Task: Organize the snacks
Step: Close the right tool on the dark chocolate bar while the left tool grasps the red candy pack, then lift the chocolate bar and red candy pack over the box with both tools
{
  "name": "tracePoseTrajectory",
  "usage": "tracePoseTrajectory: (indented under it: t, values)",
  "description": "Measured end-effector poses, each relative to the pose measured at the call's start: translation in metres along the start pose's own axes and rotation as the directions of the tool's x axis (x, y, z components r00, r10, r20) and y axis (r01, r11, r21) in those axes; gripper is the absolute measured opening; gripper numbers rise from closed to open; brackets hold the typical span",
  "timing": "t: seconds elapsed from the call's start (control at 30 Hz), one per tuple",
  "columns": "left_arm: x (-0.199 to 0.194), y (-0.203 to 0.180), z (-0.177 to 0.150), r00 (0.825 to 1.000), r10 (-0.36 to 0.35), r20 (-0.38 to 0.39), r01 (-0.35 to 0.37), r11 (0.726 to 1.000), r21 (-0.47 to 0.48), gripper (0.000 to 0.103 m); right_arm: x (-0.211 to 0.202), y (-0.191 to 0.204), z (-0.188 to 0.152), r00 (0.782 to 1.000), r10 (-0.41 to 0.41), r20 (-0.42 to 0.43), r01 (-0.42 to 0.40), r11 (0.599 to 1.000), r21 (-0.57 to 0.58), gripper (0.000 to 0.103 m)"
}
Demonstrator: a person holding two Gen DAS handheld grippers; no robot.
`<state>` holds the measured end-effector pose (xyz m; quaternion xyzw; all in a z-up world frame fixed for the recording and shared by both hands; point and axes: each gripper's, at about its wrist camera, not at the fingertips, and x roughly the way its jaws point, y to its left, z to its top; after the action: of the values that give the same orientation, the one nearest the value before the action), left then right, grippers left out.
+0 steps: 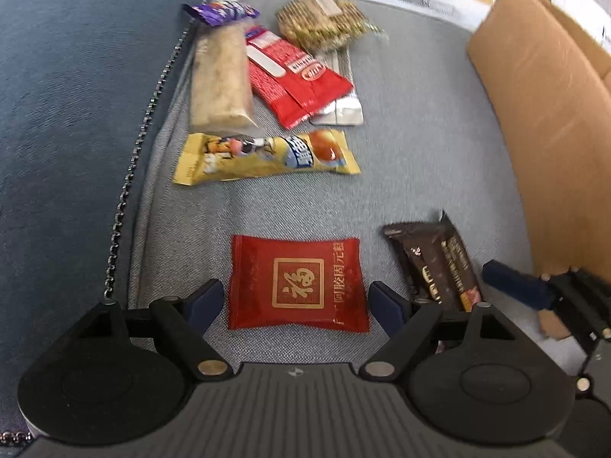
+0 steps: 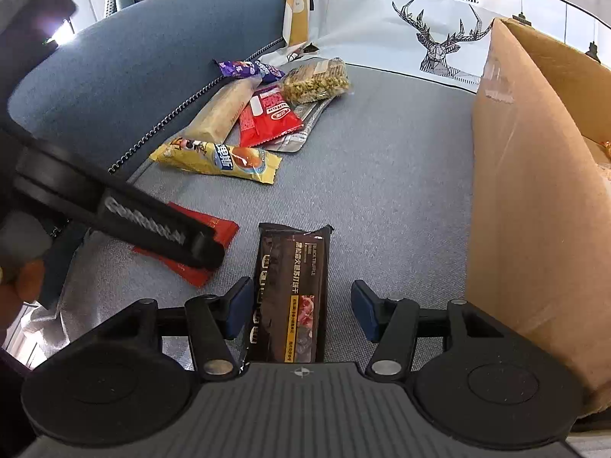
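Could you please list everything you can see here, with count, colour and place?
Red square packet: one, red and gold, between left fingers.
Dark brown packet: one, between right fingers.
Yellow packet: one, mid-cushion.
Red long packet: one, far pile, on a silver packet.
Beige bar: one, far pile.
Purple packet: one, farthest.
Cracker pack: one, tan.
Cardboard box: one, brown, right.
Left gripper: open.
Right gripper: open.

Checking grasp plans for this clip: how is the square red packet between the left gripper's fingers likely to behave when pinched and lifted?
The red packet lies flat with crimped ends, so it probably flexes or crumples when pinched. It looks thin, likely light. Its glossy film may slip against the left gripper pads, which stand open either side of it.
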<state>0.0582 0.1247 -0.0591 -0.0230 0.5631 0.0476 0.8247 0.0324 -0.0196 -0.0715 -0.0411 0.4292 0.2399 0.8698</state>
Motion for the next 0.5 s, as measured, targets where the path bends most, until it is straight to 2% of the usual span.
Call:
tracePoseTrajectory:
  t: [0.17,0.23,0.3,0.4,0.5]
  values:
    - [0.0032,-0.0048,-0.0034,1.0,0.012,0.008,-0.013,0.999,0.045,0.089,0.0037,0.0037,-0.0029,1.0,-0.018,-0.017,0.018,0.999,-0.035,0.055]
    - [0.0039,-0.0046,-0.0046,1.0,0.011,0.011,-0.011,0.999,0.047,0.089,0.0037,0.0063,-0.0038,1.0,-0.027,-0.013,0.027,0.998,-0.06,0.046]
    - [0.0043,-0.0049,-0.006,1.0,0.008,0.013,-0.009,0.999,0.051,0.087,0.003,0.0072,-0.0046,1.0,-0.027,-0.009,0.026,0.997,-0.072,0.041]
    - [0.0014,-0.0071,-0.007,1.0,0.005,0.023,-0.007,0.998,0.056,0.081,0.0021,0.0081,-0.0051,1.0,-0.029,-0.004,0.029,0.996,-0.081,0.041]
    - [-0.0039,-0.0067,-0.0077,0.999,0.0,0.036,-0.002,0.999,0.049,0.07,0.0001,0.0078,-0.0049,1.0,-0.028,0.005,0.028,0.997,-0.078,0.041]
